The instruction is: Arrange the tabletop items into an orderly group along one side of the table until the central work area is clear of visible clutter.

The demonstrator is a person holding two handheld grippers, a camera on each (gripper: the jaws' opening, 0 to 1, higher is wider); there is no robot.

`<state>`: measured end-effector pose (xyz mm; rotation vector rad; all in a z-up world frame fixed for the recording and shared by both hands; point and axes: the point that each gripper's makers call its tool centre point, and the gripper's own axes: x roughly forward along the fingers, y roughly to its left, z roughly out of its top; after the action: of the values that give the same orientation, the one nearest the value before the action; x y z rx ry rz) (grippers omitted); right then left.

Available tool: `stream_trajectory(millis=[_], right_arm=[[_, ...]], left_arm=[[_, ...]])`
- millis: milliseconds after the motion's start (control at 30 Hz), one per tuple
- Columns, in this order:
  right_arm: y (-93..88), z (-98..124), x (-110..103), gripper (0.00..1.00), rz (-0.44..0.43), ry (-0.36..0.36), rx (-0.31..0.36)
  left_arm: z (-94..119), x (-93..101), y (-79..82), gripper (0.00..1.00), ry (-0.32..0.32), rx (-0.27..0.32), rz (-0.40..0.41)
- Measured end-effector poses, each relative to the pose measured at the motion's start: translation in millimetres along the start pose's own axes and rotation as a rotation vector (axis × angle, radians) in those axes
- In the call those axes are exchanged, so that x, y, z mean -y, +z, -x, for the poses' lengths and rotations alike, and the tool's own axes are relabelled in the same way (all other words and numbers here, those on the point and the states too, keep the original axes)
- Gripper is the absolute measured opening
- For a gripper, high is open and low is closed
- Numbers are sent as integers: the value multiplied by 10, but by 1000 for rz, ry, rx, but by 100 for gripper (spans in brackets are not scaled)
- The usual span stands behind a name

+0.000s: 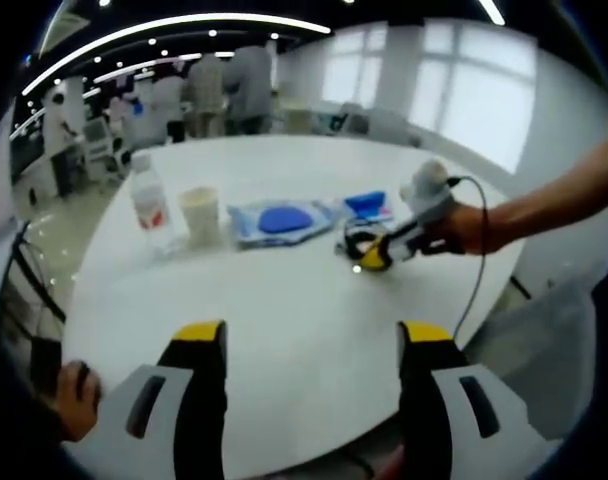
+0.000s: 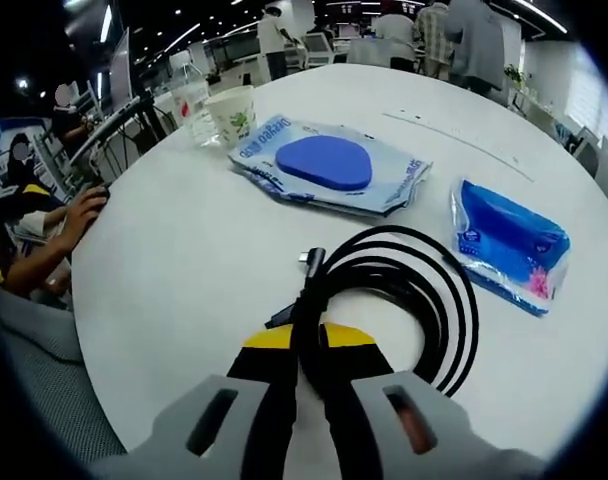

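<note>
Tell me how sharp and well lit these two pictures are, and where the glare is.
Left gripper view: soft overall, windows at upper right blown out white, ceiling light strips bent into arcs by the fisheye, bottle and cup hazy. Right gripper view: sharper and evenly lit, the black cable and blue packet crisp, mild sheen on the wipes pack, background people blurred.

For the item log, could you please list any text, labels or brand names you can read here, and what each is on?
None reads clearly.
Wipes pack: blue lettering along its edge, too blurred.
Small blue packet: print too small.
Paper cup: green print, unreadable.
Bottle: red label, blurred.
</note>
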<state>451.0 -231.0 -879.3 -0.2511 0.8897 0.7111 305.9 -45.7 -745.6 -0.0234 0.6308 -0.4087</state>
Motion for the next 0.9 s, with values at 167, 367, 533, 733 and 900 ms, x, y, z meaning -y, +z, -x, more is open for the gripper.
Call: stream_trajectory(millis=[167,367,533,733,900], right_arm=[[-13,0,9,8,-3,-8,1],[-55,-16,8,13,-9,-2,-23],[-59,5,46,33,-38,-8,-11],[-7,135,59,41,-86,-1,34],[26,259,117,43,-116,-12,66]], left_arm=[[-7,-5,14,66,2,6,-4],[4,20,9,66,-1,4,-25],[13,12,10,66,3,7,-22],[5,10,12,68,3,8,-23],[-10,1,6,68,0,7,-20]])
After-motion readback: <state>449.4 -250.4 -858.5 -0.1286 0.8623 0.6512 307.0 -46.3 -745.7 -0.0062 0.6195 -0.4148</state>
